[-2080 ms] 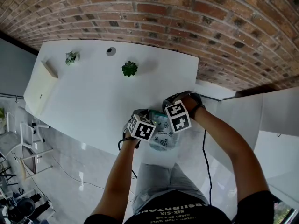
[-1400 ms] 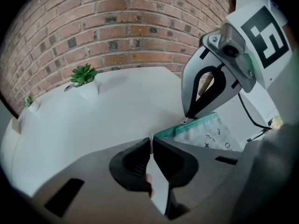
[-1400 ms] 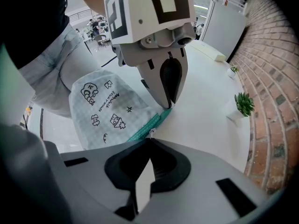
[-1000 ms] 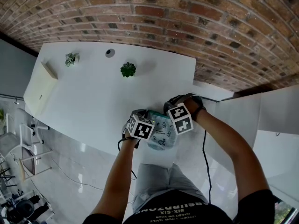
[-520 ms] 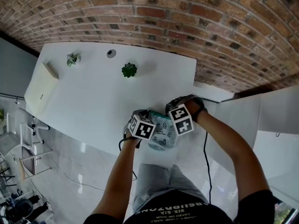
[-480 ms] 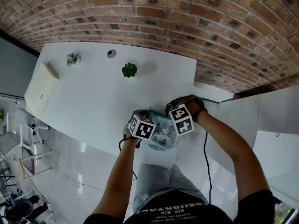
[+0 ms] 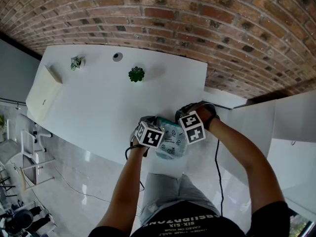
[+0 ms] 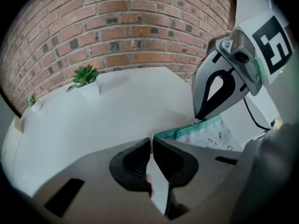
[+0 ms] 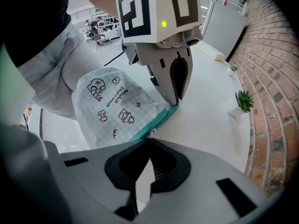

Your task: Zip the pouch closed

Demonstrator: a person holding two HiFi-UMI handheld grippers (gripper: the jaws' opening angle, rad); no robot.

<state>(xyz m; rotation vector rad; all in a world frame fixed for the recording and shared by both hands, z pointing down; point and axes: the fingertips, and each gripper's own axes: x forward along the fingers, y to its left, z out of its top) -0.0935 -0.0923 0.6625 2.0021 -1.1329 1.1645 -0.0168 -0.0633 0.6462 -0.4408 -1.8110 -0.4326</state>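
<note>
The left hand-held gripper [image 8: 151,138] is clenched on the left end of the pouch [image 7: 172,138]. It pinches a thin bit of cloth right at its tips. The pouch lies flat on the white table [image 7: 108,98], close to the near edge, between the two grippers. It is pale with little drawings, and its green zipper band [image 9: 156,122] runs along the far side. The right hand-held gripper [image 9: 149,136] is squeezed tight at the other end of the band. It looks like it pinches the tiny zipper pull [image 9: 151,133].

I think the step now is sliding the zip shut. To do it well, the left one should hold its end hard so the pouch cannot bunch up. The right one should pull straight along the band, low and slow, so the small pull does not slip out. I cannot tell how much of the zip is shut.

On the far side of the table, a tan block [image 7: 44,88] sits at the left edge. Next come a small plant [image 7: 75,61], a round hole [image 7: 117,56] and a bigger green plant [image 7: 137,73]. A red brick wall [image 7: 197,19] stands behind the table. The floor [image 7: 64,172] is shiny and pale.
</note>
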